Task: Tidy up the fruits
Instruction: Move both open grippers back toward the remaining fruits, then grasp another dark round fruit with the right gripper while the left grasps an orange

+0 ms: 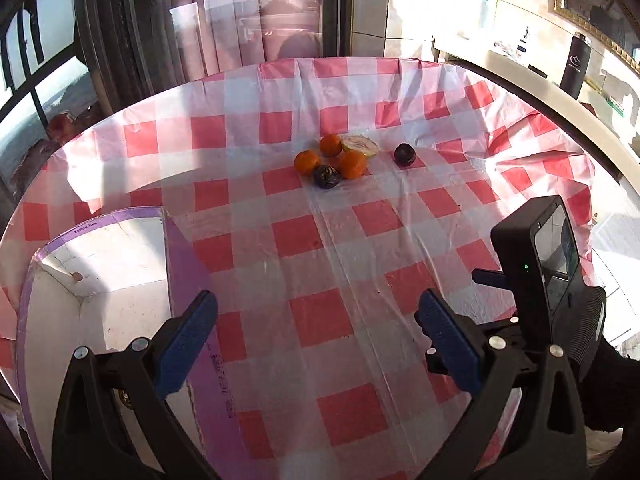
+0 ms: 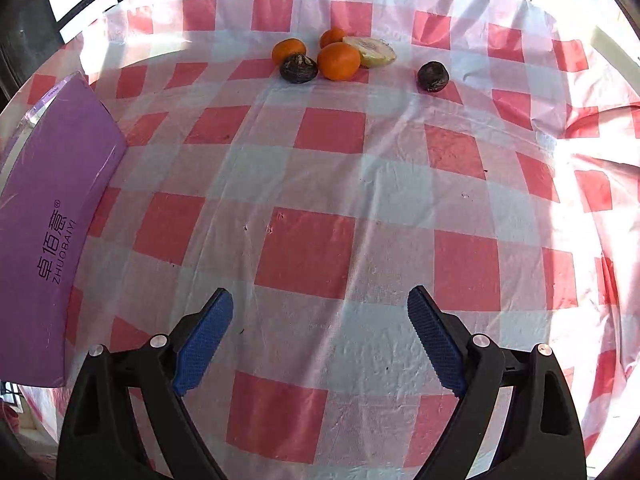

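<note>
A cluster of fruit lies mid-table: three oranges [image 1: 353,164] [image 2: 339,61], a pale cut fruit half [image 1: 360,145] [image 2: 370,51], and a dark wrinkled fruit [image 1: 326,176] [image 2: 298,68]. A second dark fruit [image 1: 405,155] [image 2: 433,76] sits apart to the right. A purple box [image 1: 100,280] [image 2: 52,208] with a white inside stands at the left. My left gripper [image 1: 318,300] is open beside the box, empty. My right gripper [image 2: 320,296] is open over bare cloth, well short of the fruit; its body [image 1: 540,264] shows in the left wrist view.
A red-and-white checked cloth [image 1: 320,240] [image 2: 320,240] covers the round table. Windows and dark frames [image 1: 120,40] stand behind the far edge. A black bottle [image 1: 576,64] stands on a counter at the far right.
</note>
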